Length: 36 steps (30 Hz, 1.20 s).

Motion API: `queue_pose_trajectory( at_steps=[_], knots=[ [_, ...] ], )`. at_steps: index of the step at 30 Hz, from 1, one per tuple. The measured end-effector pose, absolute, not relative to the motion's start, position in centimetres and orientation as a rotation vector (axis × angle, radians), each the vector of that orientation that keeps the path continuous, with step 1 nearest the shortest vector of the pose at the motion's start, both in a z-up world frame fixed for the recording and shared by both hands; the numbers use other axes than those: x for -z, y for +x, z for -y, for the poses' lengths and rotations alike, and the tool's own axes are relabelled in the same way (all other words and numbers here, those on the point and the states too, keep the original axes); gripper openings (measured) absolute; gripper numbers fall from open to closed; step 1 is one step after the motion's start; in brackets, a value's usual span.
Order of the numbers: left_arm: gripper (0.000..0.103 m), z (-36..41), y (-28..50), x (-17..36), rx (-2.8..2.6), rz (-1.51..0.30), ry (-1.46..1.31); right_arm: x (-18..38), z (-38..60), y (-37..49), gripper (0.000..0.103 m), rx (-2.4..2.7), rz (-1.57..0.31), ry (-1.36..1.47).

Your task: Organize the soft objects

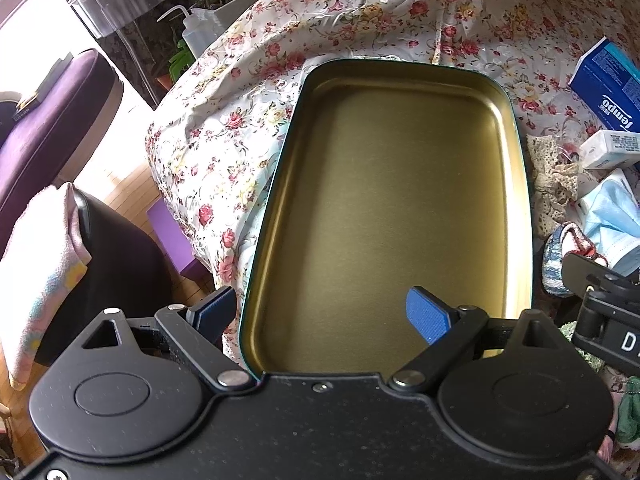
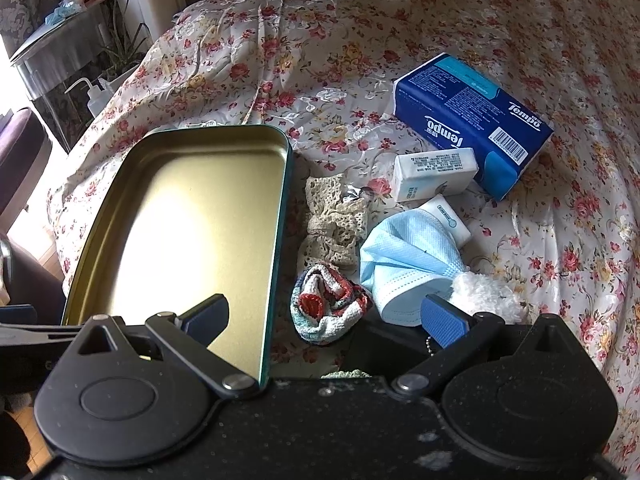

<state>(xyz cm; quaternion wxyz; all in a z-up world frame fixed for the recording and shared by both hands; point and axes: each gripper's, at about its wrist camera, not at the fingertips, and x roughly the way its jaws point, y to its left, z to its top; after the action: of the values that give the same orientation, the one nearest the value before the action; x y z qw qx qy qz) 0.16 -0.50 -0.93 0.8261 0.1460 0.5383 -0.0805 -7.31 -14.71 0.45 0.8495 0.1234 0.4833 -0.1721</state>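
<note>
We see a floral bedspread (image 2: 440, 20); ahead of our wide-open, empty hand-held grippers (image 1: 324, 316) (image 2: 326, 316) lie a gold tin (image 1: 392, 184) and a crumpled knit cloth (image 2: 328, 308).

A cream cloth printed with red roses (image 1: 224, 120) spreads ahead of the left gripper (image 1: 320, 306) and to both its sides. Far ahead to its left stand a white plastic squeeze bottle with a bent spout (image 1: 196, 34) and a green plant in a white rectangular pot (image 1: 228, 4). Left lies a purple upholstered seat (image 1: 52, 120); nearer, a pale pink towel (image 1: 44, 264) drapes a black chair (image 1: 120, 264).
</note>
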Motion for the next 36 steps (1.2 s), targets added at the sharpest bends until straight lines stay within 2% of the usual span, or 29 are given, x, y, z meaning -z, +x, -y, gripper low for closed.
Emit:
queue_pose_trajectory(
  at_steps=[23, 36],
  knots=[
    [0.089, 1.2, 0.4, 0.3, 0.154, -1.123, 0.282, -1.3, 15.6, -7.7, 0.103, 0.371, -0.991, 0.297],
    [0.089, 5.7, -1.4, -2.2, 0.340, -1.033, 0.269, -4.6, 24.5, -10.9, 0.103, 0.567, -0.836, 0.489]
  ],
)
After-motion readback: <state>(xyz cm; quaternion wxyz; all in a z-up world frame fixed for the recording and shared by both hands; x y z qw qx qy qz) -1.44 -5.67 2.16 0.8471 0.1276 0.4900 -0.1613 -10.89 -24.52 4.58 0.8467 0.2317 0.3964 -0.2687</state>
